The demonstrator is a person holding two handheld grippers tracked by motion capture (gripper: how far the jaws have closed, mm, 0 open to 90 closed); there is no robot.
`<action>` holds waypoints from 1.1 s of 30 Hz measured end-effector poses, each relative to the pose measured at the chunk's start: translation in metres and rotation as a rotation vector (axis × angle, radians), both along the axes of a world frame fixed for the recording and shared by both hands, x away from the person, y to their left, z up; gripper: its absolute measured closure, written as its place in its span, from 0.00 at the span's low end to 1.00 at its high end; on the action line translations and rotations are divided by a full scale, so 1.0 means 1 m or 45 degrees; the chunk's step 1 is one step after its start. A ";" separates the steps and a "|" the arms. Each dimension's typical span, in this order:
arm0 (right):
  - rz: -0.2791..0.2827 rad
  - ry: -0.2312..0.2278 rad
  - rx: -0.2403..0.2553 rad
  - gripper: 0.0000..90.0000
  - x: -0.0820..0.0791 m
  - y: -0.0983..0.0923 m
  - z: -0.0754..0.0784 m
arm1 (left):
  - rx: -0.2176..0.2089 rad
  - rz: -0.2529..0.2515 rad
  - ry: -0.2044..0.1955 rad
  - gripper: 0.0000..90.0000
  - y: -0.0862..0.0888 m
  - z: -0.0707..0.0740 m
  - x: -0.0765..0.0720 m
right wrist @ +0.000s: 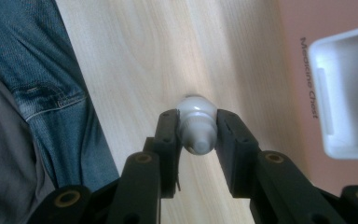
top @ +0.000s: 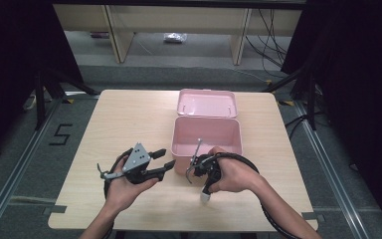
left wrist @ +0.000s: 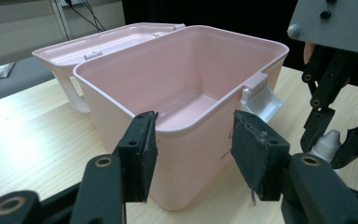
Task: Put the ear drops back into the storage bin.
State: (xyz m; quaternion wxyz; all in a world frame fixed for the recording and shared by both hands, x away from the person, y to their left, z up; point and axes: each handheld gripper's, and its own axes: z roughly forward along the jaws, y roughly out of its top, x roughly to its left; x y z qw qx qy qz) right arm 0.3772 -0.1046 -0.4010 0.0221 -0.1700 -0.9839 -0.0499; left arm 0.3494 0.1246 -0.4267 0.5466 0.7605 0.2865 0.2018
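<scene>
My right gripper [right wrist: 196, 133] clamps small white bottle [right wrist: 196, 123] (axis along jaws); open pink box [top: 206, 135] lies just beyond; left gripper [left wrist: 193, 158] unclenched, empty.

1. The box [top: 207, 139] at mid-table is pale pink inside and out; its open lid [top: 207, 103], on the far side, is the same pink.
2. Its latch [left wrist: 262, 100] is white, and the lettering [right wrist: 309, 77] on its wall is dark.
3. The table [top: 119, 124] is light wood with a fine grain.
4. The small bottle [right wrist: 196, 123] is white-grey.
5. Both grippers, left [top: 162, 160] and right [top: 205, 193], are black; the left carries a grey plate [top: 138, 158].
6. The person's trousers [right wrist: 51, 88] are blue denim.
</scene>
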 end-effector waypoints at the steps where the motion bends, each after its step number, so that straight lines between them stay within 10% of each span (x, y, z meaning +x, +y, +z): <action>1: 0.013 0.004 0.010 0.79 0.001 -0.001 0.000 | 0.001 0.000 0.000 0.55 0.000 0.000 0.000; 33: -0.023 -0.011 0.012 0.79 0.002 -0.032 0.020 | 0.003 -0.001 -0.003 0.54 0.000 0.001 -0.001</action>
